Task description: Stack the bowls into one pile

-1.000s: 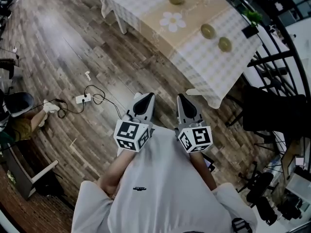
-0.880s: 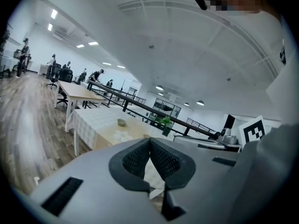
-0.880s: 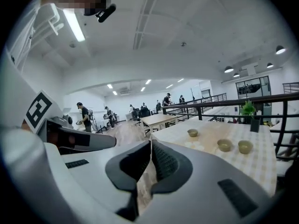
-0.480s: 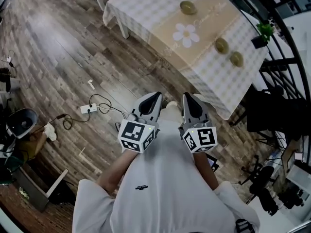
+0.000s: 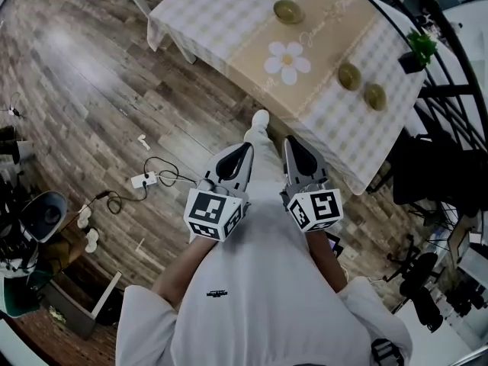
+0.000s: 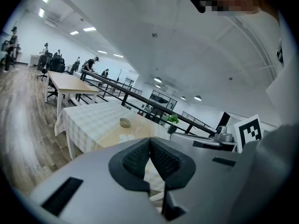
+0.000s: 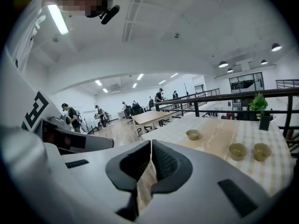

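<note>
Over the last second the desk [image 5: 206, 14] has drawn nearer to both tools, and a shoe [image 5: 261, 118] now shows stepping out just ahead of them. I read this as the walk-up only: no stacking has begun, and the bowls are well apart from either tool.

There are two tools. The left tool [image 5: 242, 152] has its jaws pressed together on nothing, and the right tool [image 5: 293, 145] is likewise closed and empty. They are held side by side, pointing at the desk.

There are three bowls, all on the desk and none stacked. A lone bowl [image 5: 288, 10] lies far ahead of the tools. A second bowl [image 5: 349, 75] and a third bowl [image 5: 374, 96] sit near each other, ahead and right of the right tool. One plant [image 5: 422, 48] stands beyond that pair.
</note>
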Demonstrator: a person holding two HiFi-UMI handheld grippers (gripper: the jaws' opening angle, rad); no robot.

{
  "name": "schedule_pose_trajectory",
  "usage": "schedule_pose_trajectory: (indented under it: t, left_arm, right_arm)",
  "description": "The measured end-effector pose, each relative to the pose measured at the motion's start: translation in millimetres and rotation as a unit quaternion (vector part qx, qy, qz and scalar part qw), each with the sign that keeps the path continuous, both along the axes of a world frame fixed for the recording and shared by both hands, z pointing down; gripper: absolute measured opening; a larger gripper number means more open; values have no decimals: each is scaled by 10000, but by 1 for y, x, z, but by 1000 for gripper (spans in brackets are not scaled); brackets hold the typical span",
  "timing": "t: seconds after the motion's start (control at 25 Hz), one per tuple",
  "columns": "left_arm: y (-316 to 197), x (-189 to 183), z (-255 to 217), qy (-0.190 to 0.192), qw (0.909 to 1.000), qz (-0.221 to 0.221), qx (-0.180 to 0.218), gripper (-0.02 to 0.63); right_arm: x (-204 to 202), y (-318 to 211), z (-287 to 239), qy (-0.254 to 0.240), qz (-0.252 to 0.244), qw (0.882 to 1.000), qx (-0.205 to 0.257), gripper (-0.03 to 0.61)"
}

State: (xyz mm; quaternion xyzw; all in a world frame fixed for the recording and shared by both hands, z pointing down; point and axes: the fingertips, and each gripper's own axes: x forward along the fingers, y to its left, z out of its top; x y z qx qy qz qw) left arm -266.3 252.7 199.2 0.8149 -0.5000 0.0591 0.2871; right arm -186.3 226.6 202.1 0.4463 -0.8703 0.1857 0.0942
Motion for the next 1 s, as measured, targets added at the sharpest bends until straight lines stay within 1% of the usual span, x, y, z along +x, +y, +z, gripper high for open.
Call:
schedule_pose_trajectory:
  t: [0.12,0.28,0.36,0.48,0.6,0.84,1.0]
  left_arm:
    - [-51,4,0,-31,10000,67,-14,21]
    - [-114,16,-5,-180,9988,438,105,21]
    - [-153,31,-7,-229,9980,577,109,21]
    - [-211,62,-8,-287,9970,715,15,21]
    - [-251,77,-7,-326,9962,805,-30,21]
    - [-299,63,1,-291,9961,804,-214,21]
    - [-332,55,12,-345,9949,902,-290,21]
  right_arm:
    - [6,-48,1,-65,110,9999,-19,35]
    - [11,-105,-7,-25,244,9996,141,35]
    - [23,-142,-7,32,309,9994,172,35]
    - [48,-201,-6,-19,338,9994,120,35]
    - [58,-244,-8,40,336,9992,199,35]
    - [45,-294,-3,92,380,9990,217,35]
    - [39,-331,8,62,475,9986,205,35]
